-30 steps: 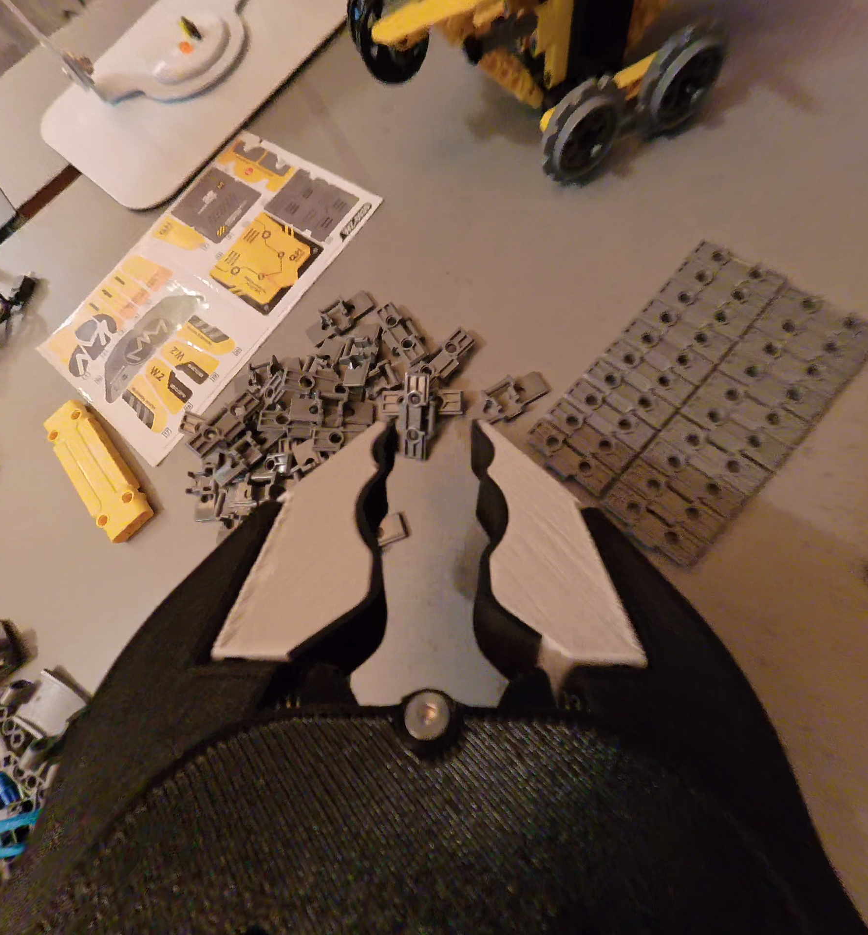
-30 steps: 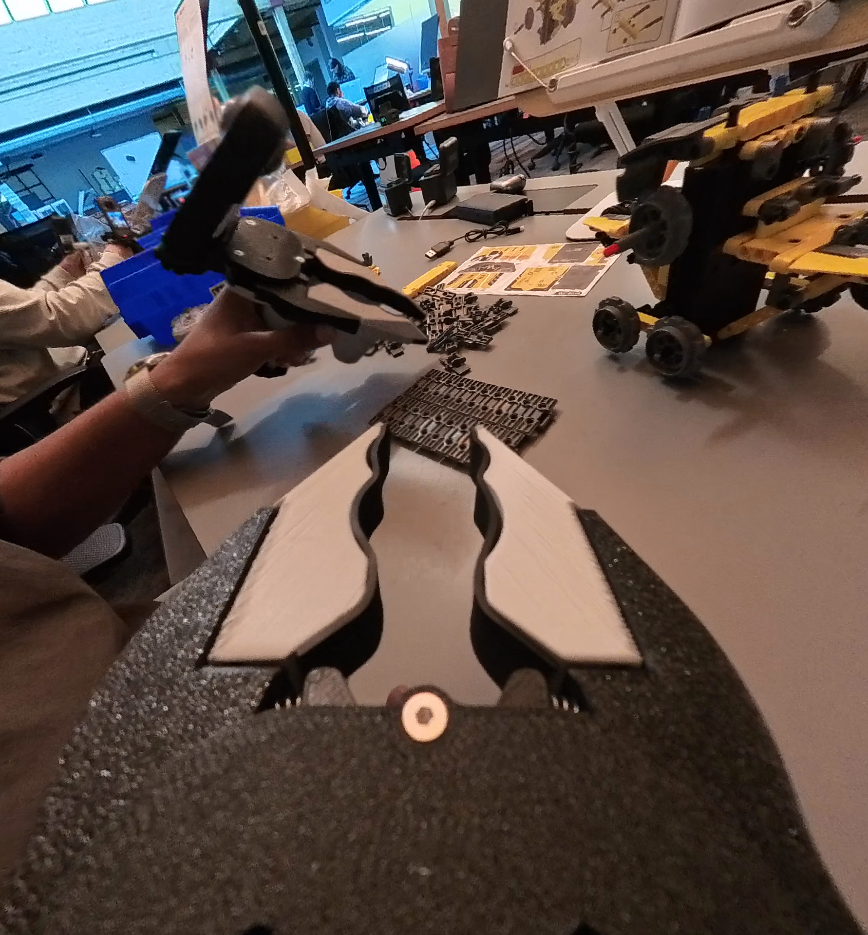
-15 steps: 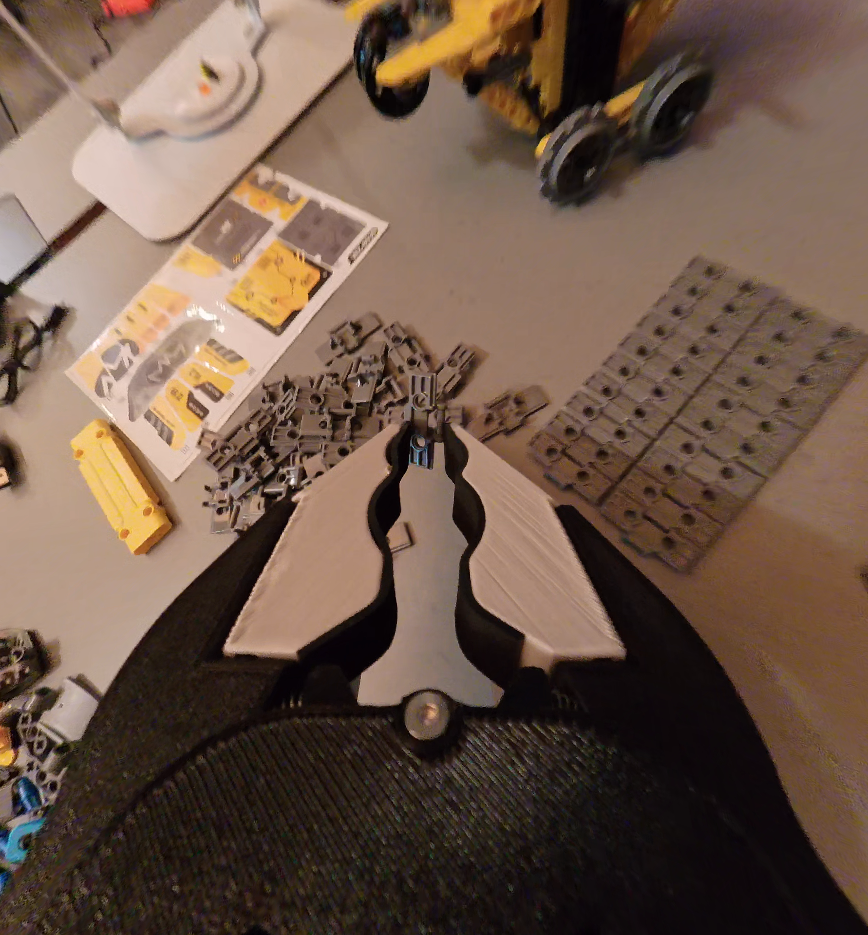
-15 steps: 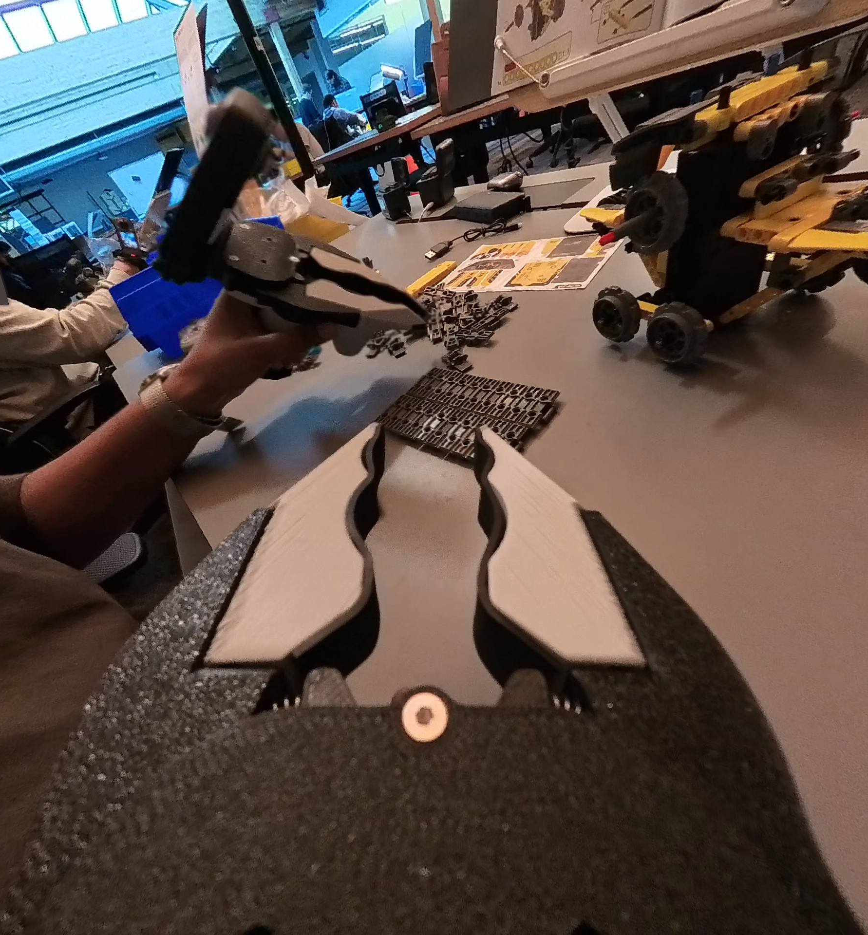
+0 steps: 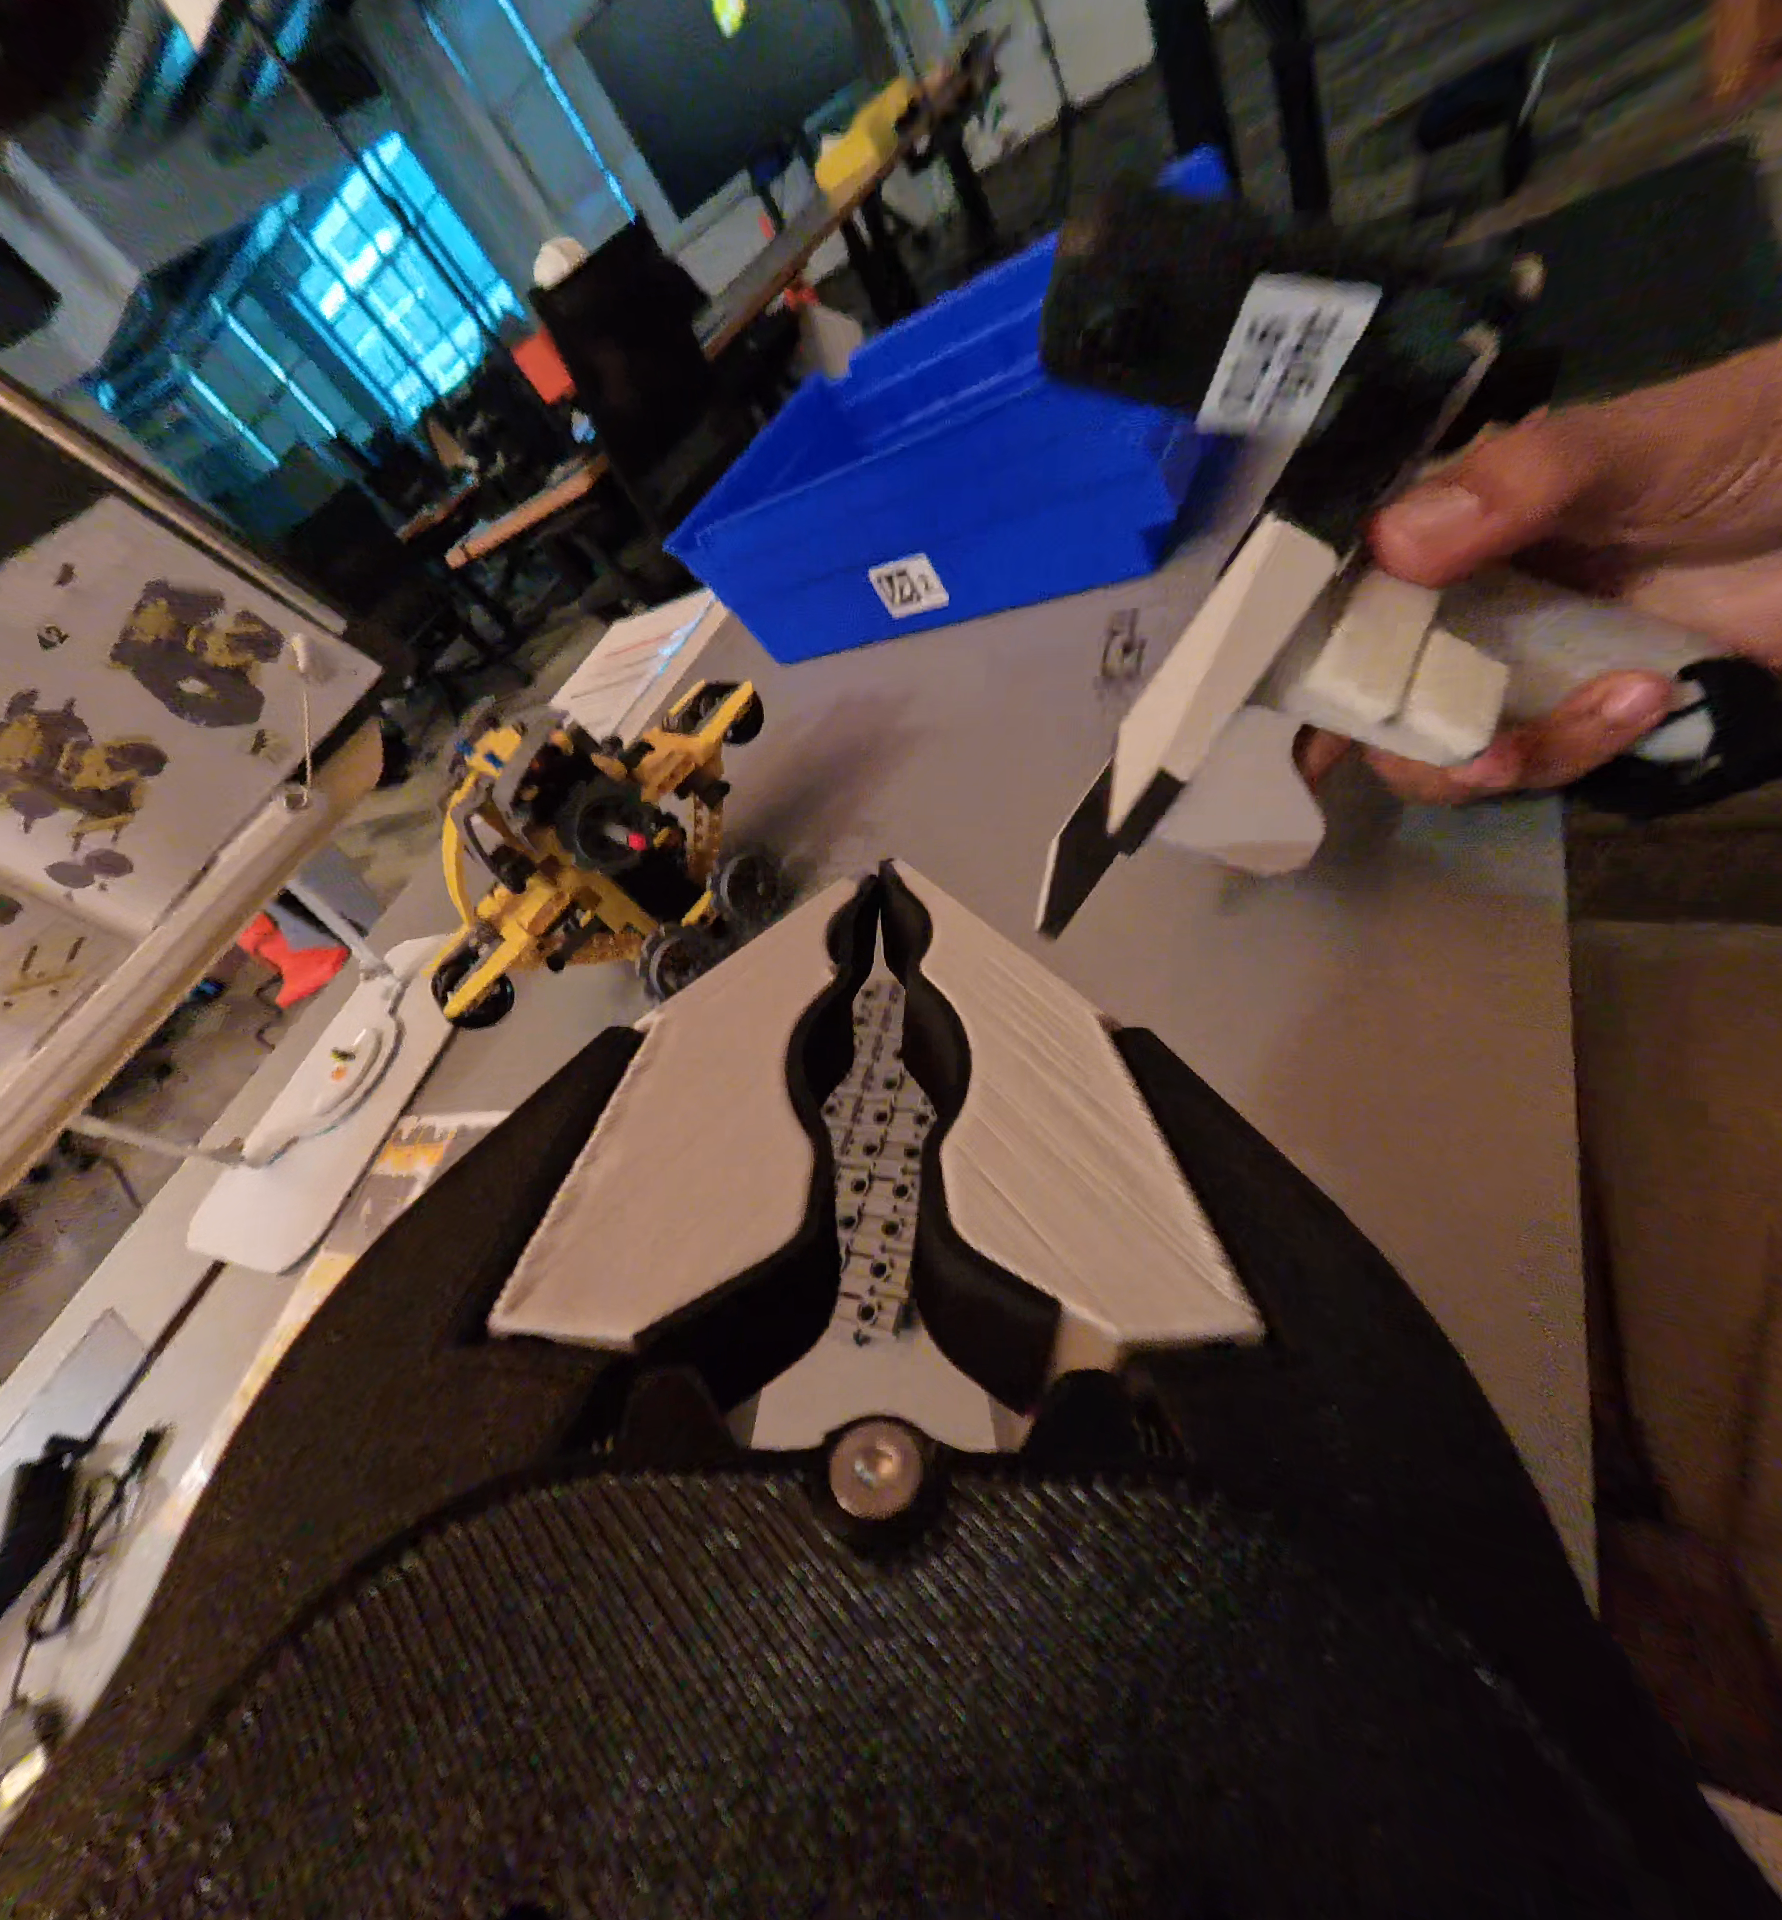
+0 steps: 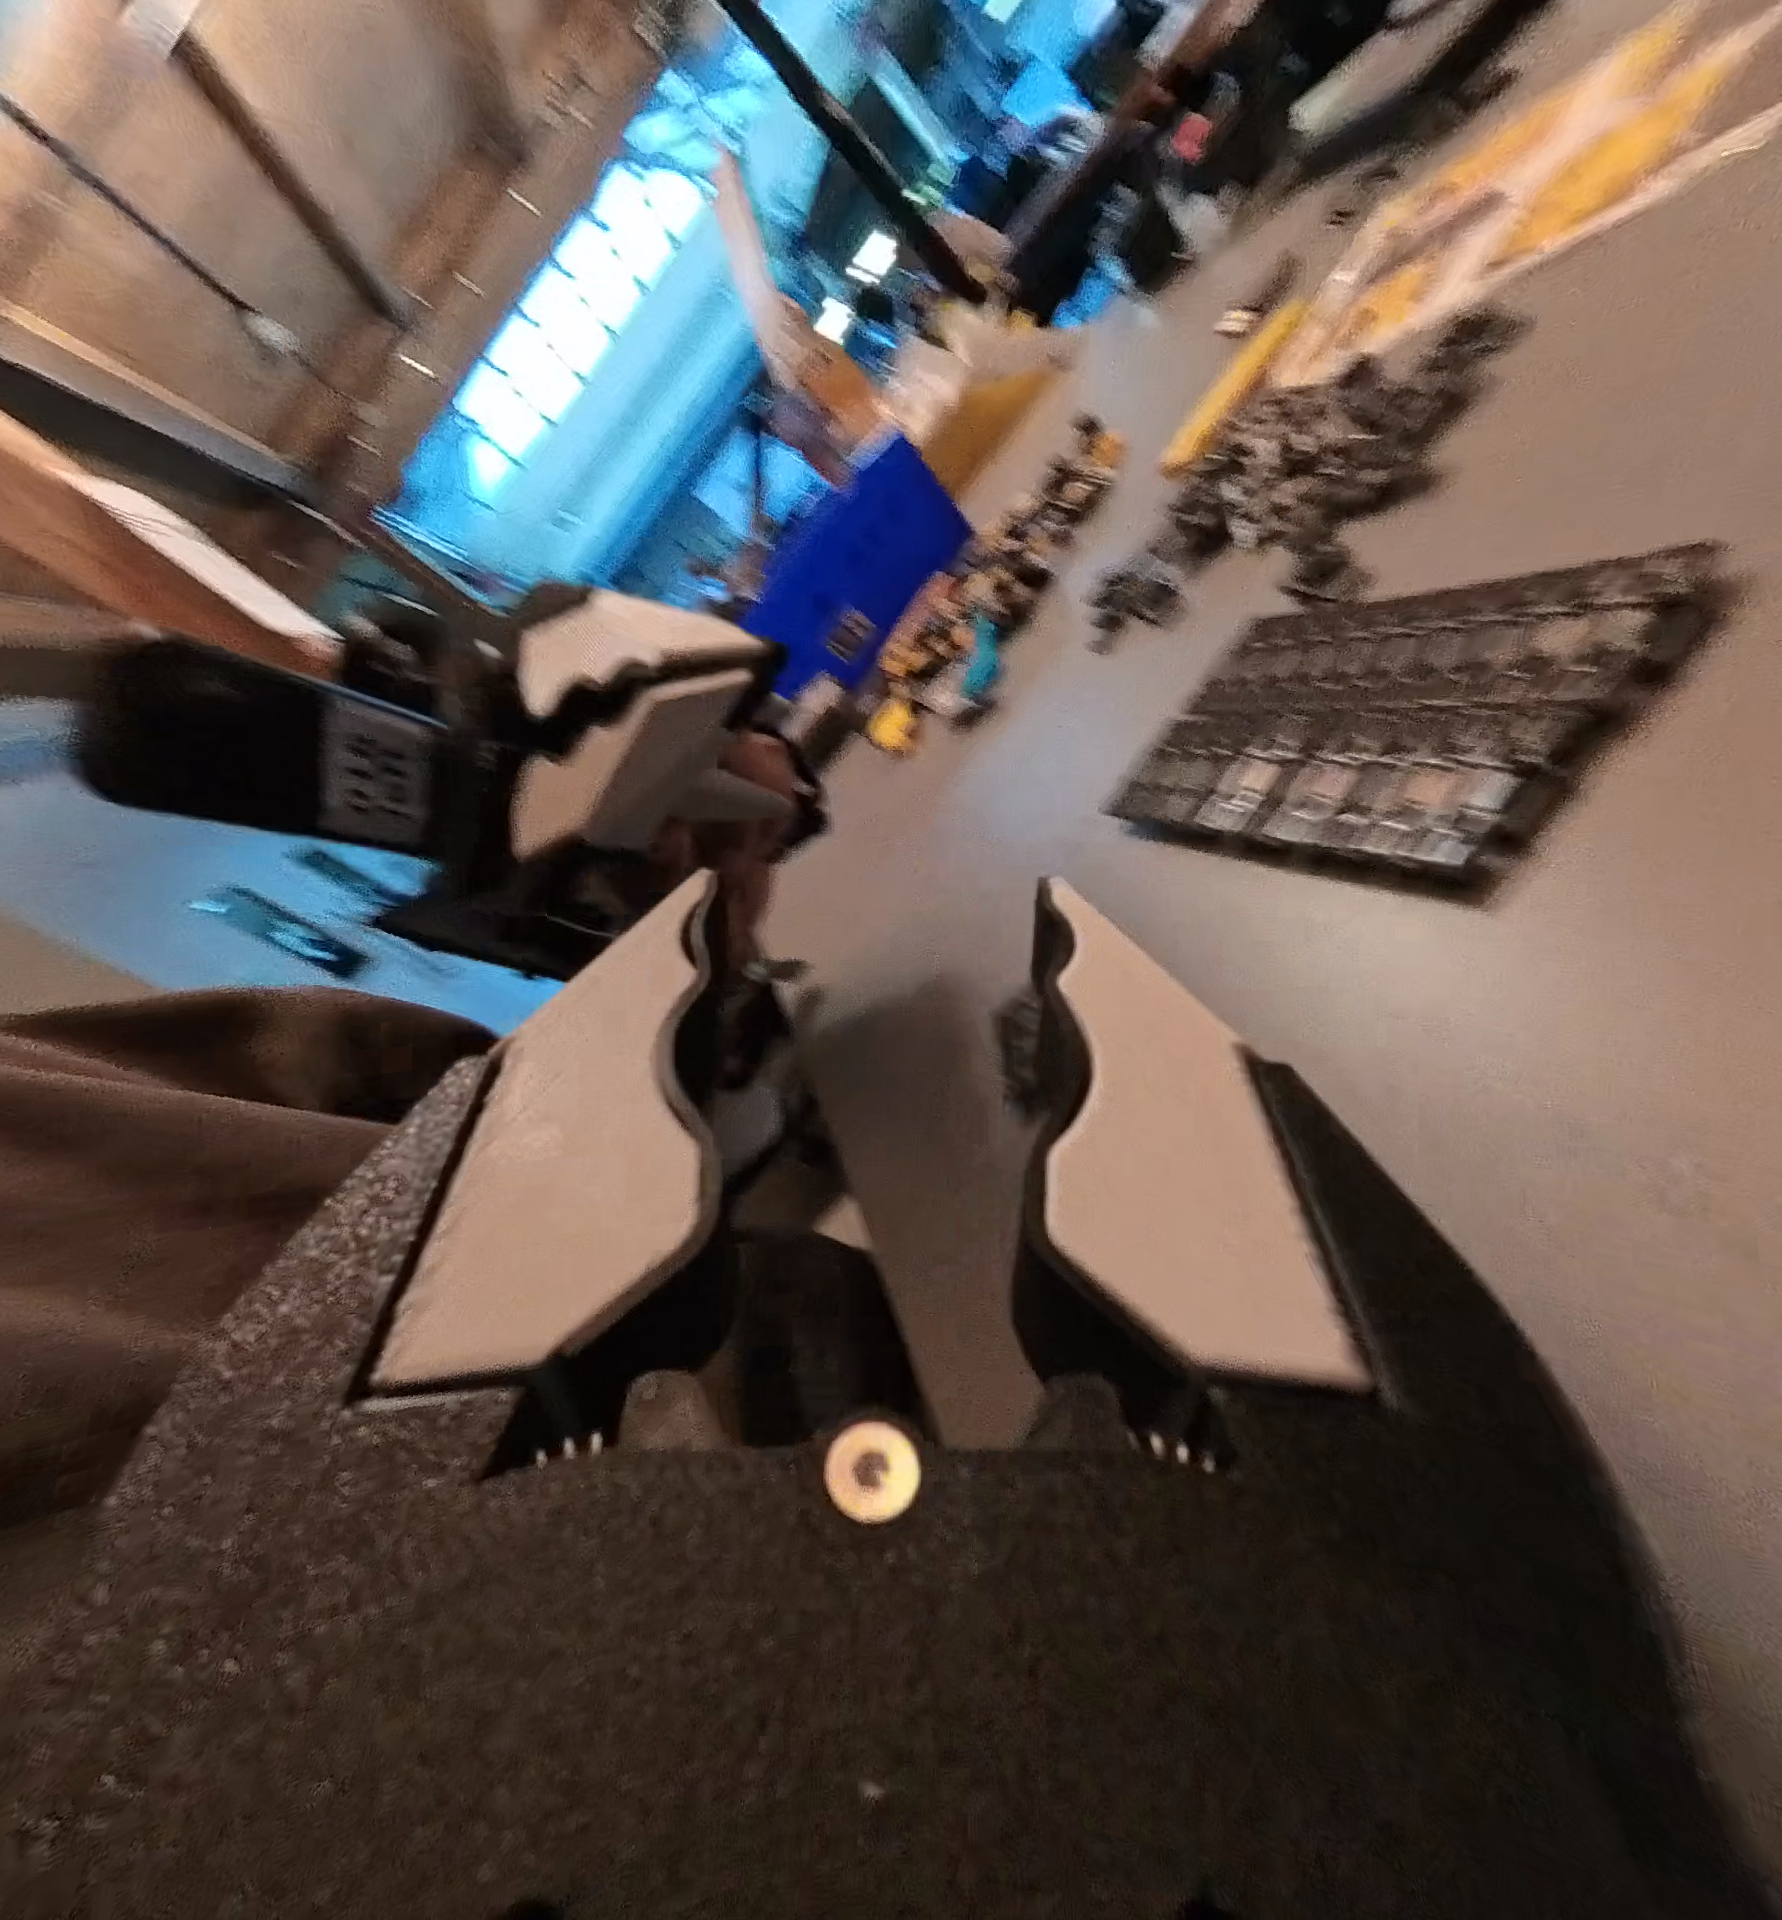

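Observation:
My left gripper [image 5: 882,894] is raised above the grey table [image 5: 1334,1039] with its fingertips pressed together. No piece shows between them. Through the gap behind the tips I see part of the grey studded mat [image 5: 871,1164]. My right gripper [image 6: 871,894] is open and empty, low over the table. In the left wrist view it [image 5: 1105,831] hangs in a hand just right of my left tips, pointing down-left. In the blurred right wrist view the left gripper [image 6: 752,675] hovers at the left, and the mat [image 6: 1438,727] and the pile of small grey pieces [image 6: 1313,468] lie beyond.
A yellow and black wheeled model [image 5: 596,842] stands on the table ahead of the left gripper. A blue bin [image 5: 928,488] sits at the far edge. A white lamp base [image 5: 315,1101] and cables lie at the left. The table's edge runs down the right. About 5 centimeters separates my left fingertips from my right.
My left gripper closed at the pile of grey pieces, then lifted and tilted up toward the right gripper. The right gripper swung left and down and opened wider.

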Available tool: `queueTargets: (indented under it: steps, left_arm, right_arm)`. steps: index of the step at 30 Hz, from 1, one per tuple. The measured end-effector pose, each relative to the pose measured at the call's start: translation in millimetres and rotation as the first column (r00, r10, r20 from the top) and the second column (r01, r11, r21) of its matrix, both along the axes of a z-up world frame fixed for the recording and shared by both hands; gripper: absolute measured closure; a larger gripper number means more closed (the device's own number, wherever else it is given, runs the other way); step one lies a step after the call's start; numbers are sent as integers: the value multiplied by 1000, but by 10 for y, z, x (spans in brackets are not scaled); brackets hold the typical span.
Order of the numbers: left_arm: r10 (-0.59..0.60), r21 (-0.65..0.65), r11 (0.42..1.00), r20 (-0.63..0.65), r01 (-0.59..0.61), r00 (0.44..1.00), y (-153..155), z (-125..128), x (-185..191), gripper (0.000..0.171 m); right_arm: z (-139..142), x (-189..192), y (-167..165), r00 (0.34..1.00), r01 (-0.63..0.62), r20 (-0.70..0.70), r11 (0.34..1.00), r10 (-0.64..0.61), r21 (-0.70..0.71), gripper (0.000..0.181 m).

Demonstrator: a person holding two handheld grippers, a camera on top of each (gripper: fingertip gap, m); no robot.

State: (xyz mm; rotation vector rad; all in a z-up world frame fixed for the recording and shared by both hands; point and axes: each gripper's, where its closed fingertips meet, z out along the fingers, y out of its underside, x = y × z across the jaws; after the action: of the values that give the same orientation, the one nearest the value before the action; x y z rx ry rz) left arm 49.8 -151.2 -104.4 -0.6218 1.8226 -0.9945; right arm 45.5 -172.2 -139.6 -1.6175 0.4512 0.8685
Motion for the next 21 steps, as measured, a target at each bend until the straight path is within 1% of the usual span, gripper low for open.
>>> queueTargets:
  steps: [1, 2, 4, 5, 7, 8, 10, 11, 13, 15, 18, 19, 21]
  left_arm:
    - [28, -10, 1000, -22, -28, 999, 49, -40, 30, 171]
    - [42, -33, 999, -49, -44, 998, 84, -81, 48, 171]
    - [45, -82, 995, -97, -53, 994, 119, -157, 52, 171]
    - [54, -103, 993, -109, -66, 993, 149, -184, 62, 171]
    - [60, -130, 988, -141, -78, 988, 182, -251, 78, 171]
    - [72, -137, 986, -152, -93, 986, 208, -278, 91, 171]
    - [77, -151, 983, -158, -101, 984, 225, -301, 98, 171]
    - [75, -163, 981, -161, -101, 984, 223, -304, 99, 171]
    - [64, -193, 976, -171, -97, 983, 200, -305, 112, 170]
    - [47, -212, 973, -191, -88, 980, 143, -300, 136, 167]
    - [21, -193, 979, -216, -64, 976, 2, -254, 202, 159]
    - [8, -183, 982, -236, -53, 972, -67, -248, 241, 155]
    - [-20, -155, 988, -299, -28, 954, -235, -277, 344, 146]
  right_arm:
    - [-55, 63, -72, 998, 23, 52, 999, -21, -36, 129]
    - [-31, 107, -177, 997, 27, 78, 999, -24, -38, 132]
    - [127, 188, -425, 995, 40, 95, 999, -40, -3, 133]
    - [194, 245, -544, 991, 69, 114, 998, -69, 4, 132]
    - [216, 401, -785, 965, 171, 208, 984, -159, -41, 132]
    - [211, 502, -917, 937, 244, 275, 968, -217, -66, 132]
    - [197, 709, -1189, 858, 392, 400, 914, -323, -102, 133]
    - [197, 792, -1309, 817, 451, 449, 886, -362, -106, 133]
    - [203, 898, -1479, 753, 529, 511, 843, -415, -95, 134]
    - [206, 953, -1549, 721, 569, 525, 819, -453, -75, 135]
    - [147, 1003, -1521, 689, 592, 552, 804, -470, -53, 135]
    - [86, 1037, -1508, 664, 604, 583, 795, -468, -50, 136]
    - [-152, 1141, -1537, 603, 651, 666, 753, -439, -94, 136]
